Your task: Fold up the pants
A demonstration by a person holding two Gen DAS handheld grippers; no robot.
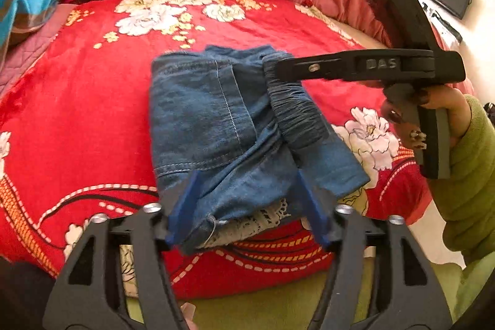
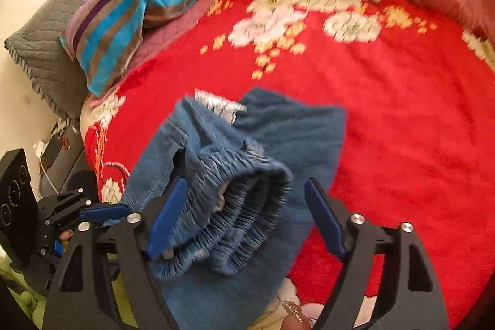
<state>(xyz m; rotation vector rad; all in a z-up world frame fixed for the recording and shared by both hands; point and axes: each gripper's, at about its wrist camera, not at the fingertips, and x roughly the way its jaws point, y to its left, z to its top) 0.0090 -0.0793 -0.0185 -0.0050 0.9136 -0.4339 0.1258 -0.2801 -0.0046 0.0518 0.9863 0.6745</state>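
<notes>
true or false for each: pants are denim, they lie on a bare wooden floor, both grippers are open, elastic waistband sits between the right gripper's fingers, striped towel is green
1. The pants are blue denim. True.
2. They lie on a bare wooden floor. False: they lie on a red floral blanket.
3. The left gripper and right gripper are open. True.
4. The elastic waistband sits between the right gripper's fingers. True.
5. The striped towel is green. False: blue, brown and purple stripes.
</notes>
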